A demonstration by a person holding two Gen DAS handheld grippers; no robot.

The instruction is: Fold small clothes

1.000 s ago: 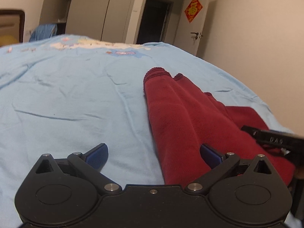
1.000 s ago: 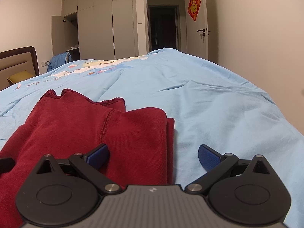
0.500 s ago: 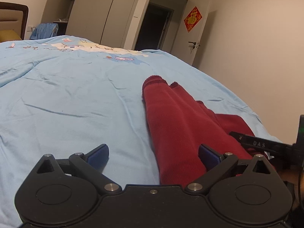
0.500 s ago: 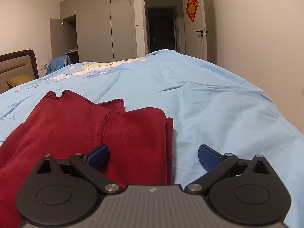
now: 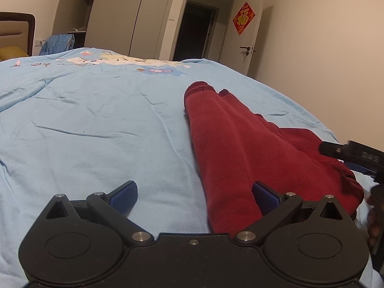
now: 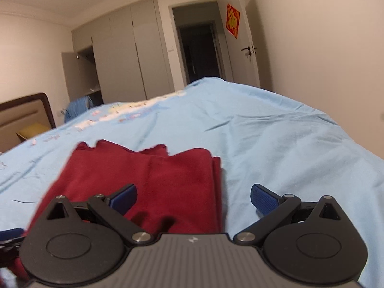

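Right tongs (image 6: 193, 198) raised, blurring folded red garment (image 6: 153, 180).

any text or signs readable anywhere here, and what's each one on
"福": gold character on the red diamond sign on the open door; in the right wrist view the same sign is too blurred to read.
White lettering on the right gripper's body: partly cut off, not clearly readable.
Printed pattern on the blue bedsheet: too small to read.
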